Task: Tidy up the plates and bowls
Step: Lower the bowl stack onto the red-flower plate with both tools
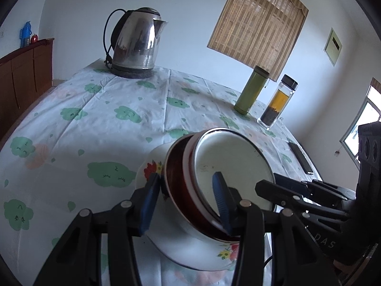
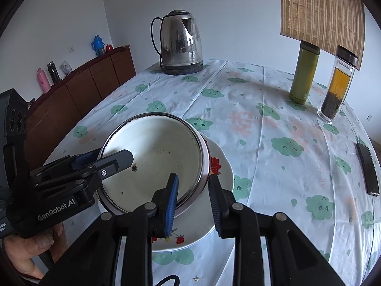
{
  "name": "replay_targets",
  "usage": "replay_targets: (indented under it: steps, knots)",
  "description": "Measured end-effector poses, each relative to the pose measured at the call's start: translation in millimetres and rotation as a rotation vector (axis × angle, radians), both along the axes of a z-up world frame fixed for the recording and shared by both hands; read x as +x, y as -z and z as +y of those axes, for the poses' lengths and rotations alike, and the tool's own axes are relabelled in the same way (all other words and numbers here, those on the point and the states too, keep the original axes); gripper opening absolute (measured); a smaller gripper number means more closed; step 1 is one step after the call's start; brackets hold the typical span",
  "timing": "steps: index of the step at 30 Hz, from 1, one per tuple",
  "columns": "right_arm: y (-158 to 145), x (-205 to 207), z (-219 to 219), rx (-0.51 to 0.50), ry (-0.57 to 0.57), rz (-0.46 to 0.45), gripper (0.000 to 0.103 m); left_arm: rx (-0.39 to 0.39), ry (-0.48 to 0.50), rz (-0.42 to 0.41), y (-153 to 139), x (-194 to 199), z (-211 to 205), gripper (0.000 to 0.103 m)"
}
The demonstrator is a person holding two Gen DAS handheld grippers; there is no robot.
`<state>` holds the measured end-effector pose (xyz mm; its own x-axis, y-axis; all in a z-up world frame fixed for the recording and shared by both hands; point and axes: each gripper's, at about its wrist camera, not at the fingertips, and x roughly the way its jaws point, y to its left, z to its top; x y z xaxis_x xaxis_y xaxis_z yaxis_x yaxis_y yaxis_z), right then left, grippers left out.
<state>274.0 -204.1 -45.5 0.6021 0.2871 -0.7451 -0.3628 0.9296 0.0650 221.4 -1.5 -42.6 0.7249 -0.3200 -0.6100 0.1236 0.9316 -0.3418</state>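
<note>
A white enamel bowl (image 2: 154,157) with a metal rim and red outside (image 1: 181,190) sits on a white plate with red flowers (image 2: 214,214) on the table. It also shows in the left wrist view (image 1: 233,159), as does the plate (image 1: 190,250). My left gripper (image 1: 185,197) is open, its jaws straddling the bowl's near wall; it shows in the right wrist view (image 2: 104,159) at the bowl's left rim. My right gripper (image 2: 194,197) is open, straddling the bowl's near right rim; it shows in the left wrist view (image 1: 285,186) beyond the bowl.
A steel kettle (image 2: 181,43) stands at the table's far side. A green flask (image 2: 303,74) and a glass tea bottle (image 2: 338,88) stand far right. A black phone (image 2: 368,169) lies near the right edge. A wooden cabinet (image 2: 78,88) stands to the left.
</note>
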Motion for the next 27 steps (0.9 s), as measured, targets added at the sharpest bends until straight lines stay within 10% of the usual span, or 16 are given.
replay_targets:
  steps: [27]
  knots:
    - [-7,-14,2,0.011,-0.022,-0.102,0.046,0.059,-0.026,-0.068,-9,-7,2,0.061]
